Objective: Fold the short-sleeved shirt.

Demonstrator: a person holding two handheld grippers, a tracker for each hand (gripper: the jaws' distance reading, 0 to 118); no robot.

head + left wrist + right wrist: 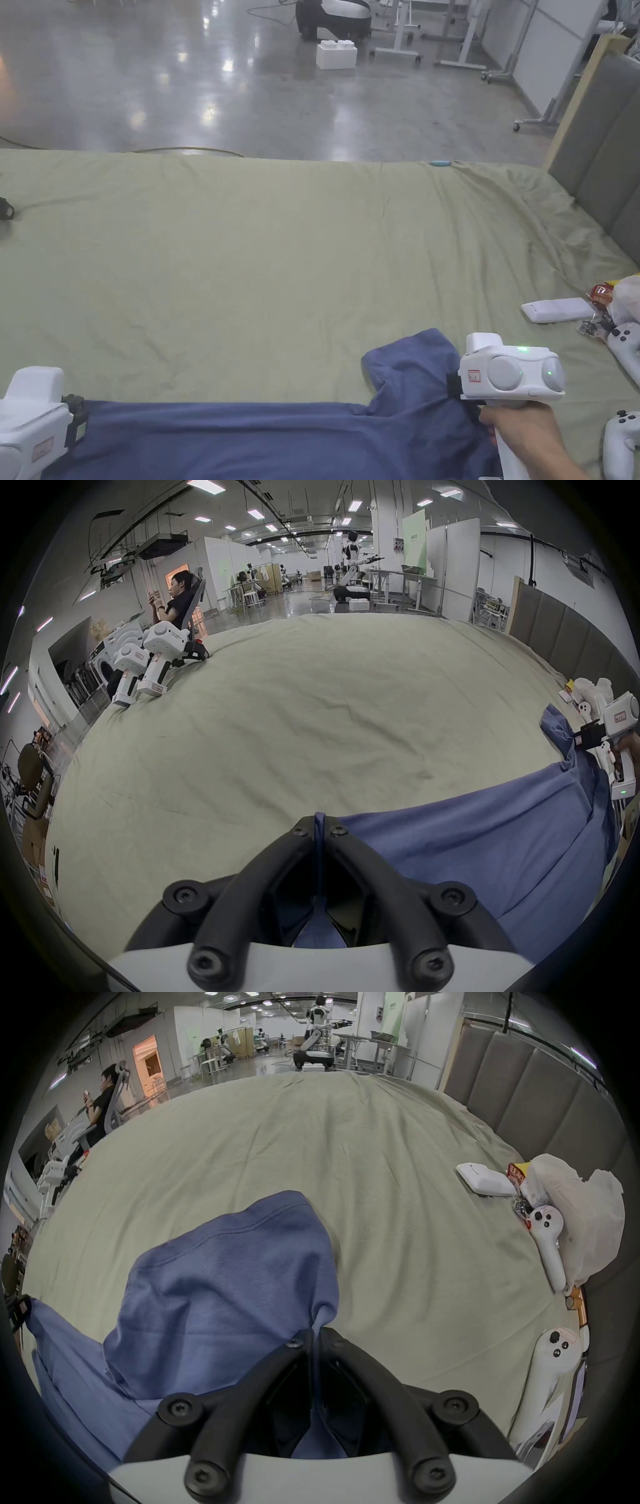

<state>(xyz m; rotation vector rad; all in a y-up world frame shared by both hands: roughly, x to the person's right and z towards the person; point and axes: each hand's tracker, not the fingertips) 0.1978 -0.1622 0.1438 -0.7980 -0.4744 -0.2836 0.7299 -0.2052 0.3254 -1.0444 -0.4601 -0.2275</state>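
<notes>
My left gripper (320,826) is clamped on one edge of the blue shirt (300,437), my right gripper (313,1336) pinches the other by the sleeve. The shirt lies stretched between them along the near edge of the green sheet (281,262).

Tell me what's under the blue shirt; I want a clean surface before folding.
The blue shirt lies on the green sheet, pinched by the left gripper and the right gripper. Bare, wrinkled sheet shows around it; whatever lies directly beneath the cloth is covered.

Bedsheet (262,262) ahead open; controllers (625,350) crowd right edge.
</notes>
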